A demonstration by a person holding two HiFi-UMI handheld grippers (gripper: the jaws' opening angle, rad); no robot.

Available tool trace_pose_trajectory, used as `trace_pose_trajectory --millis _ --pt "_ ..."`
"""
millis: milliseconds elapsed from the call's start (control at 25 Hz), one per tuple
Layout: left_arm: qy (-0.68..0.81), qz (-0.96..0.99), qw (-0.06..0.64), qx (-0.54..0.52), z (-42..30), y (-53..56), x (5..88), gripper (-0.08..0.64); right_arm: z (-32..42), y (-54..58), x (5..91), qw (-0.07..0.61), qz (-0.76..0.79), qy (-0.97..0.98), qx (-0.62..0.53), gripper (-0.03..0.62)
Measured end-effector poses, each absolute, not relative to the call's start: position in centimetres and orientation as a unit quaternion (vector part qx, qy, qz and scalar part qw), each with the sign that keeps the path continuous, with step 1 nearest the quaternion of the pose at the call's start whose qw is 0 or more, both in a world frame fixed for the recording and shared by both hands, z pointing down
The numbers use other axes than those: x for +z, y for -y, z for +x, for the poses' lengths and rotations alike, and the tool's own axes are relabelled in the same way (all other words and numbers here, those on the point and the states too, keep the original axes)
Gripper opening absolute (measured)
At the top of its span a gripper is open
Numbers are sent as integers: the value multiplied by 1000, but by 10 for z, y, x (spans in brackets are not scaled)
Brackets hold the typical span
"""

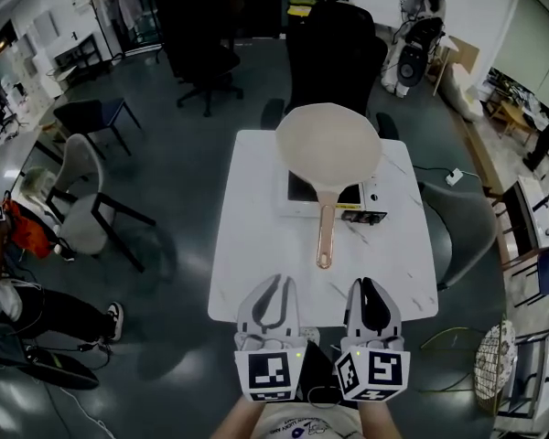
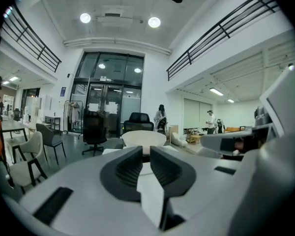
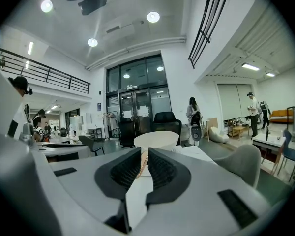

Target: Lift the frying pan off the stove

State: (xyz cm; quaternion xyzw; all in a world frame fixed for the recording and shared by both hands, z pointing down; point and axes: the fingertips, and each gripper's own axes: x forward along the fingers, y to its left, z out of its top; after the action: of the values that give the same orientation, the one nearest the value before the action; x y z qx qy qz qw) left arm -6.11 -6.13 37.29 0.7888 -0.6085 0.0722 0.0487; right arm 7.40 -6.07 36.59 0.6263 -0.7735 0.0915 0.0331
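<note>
Low in the frame, the left gripper (image 1: pixel 273 293) and right gripper (image 1: pixel 372 293) have white shells. Each carries a cube (image 1: pixel 273 373) of black-and-white square markers. The fingers (image 2: pixel 129 170) are dark grey and ribbed. The person wears a white printed shirt (image 1: pixel 302 424).

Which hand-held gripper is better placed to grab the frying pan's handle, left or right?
Right, probably: the pan handle shows in line beyond the shut jaws of the right hand-held gripper in its own view; the left hand-held gripper points left of it.
</note>
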Motion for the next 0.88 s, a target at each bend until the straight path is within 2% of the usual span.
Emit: trace_pose_trajectory --millis 880 --pt "630 768 69 89 -34 159 393 57 98 172 384 39 582 803 119 52"
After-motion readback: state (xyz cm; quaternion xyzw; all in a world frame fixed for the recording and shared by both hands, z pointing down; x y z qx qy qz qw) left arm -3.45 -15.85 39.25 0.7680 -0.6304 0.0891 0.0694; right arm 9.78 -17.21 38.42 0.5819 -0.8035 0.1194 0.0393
